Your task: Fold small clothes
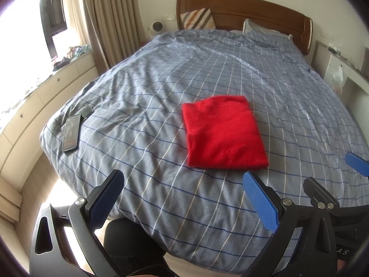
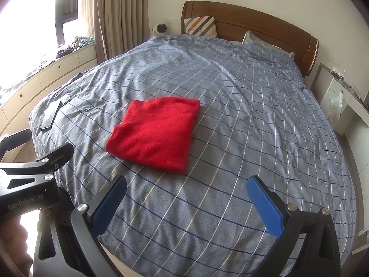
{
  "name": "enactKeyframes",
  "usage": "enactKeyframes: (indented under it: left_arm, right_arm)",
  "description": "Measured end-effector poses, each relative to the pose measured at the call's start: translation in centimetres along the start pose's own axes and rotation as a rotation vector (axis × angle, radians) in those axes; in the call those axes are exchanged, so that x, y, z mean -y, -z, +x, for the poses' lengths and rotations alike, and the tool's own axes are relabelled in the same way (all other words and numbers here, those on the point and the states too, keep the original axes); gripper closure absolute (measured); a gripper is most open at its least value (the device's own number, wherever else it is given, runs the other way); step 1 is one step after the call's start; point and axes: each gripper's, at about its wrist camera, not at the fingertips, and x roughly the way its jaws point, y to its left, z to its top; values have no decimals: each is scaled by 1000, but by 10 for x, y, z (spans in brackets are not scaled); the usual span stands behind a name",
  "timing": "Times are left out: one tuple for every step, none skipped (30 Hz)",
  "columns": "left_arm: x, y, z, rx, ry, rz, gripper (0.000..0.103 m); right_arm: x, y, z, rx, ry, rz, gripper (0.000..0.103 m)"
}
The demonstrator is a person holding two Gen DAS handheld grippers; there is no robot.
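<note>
A red garment (image 1: 223,133) lies folded into a neat rectangle on the blue checked bedspread (image 1: 161,80); it also shows in the right wrist view (image 2: 154,131). My left gripper (image 1: 184,184) is open and empty, held back from the garment near the bed's foot. My right gripper (image 2: 186,189) is open and empty too, also short of the garment. The right gripper's blue fingers (image 1: 356,162) show at the right edge of the left wrist view. The left gripper's black body (image 2: 34,173) shows at the left of the right wrist view.
Two phones (image 1: 71,131) lie at the bed's left corner, also in the right wrist view (image 2: 52,115). Pillows (image 1: 198,18) lean on the wooden headboard (image 1: 276,11). A cream drawer unit (image 1: 46,92) runs under the window on the left. White shelves (image 2: 341,106) stand on the right.
</note>
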Motion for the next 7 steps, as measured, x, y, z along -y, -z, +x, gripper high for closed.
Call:
enactKeyframes:
  left_arm:
    - [-1, 0, -1, 3, 9, -10, 0]
    - [-1, 1, -1, 7, 13, -17, 0]
    - [-1, 1, -1, 13, 10, -17, 0]
    - [0, 1, -1, 19, 1, -14, 0]
    - [1, 1, -1, 24, -8, -7, 0]
    - [2, 1, -2, 29, -15, 0, 0]
    - [3, 2, -2, 33, -21, 5, 0]
  right_arm:
    - [1, 1, 0, -1, 2, 2, 0]
    - [2, 1, 0, -2, 3, 3, 0]
    - [2, 2, 1, -3, 4, 5, 0]
    - [3, 2, 2, -5, 5, 6, 0]
    - [3, 2, 2, -7, 5, 7, 0]
    - [4, 3, 3, -10, 5, 8, 0]
    - [4, 3, 4, -12, 3, 9, 0]
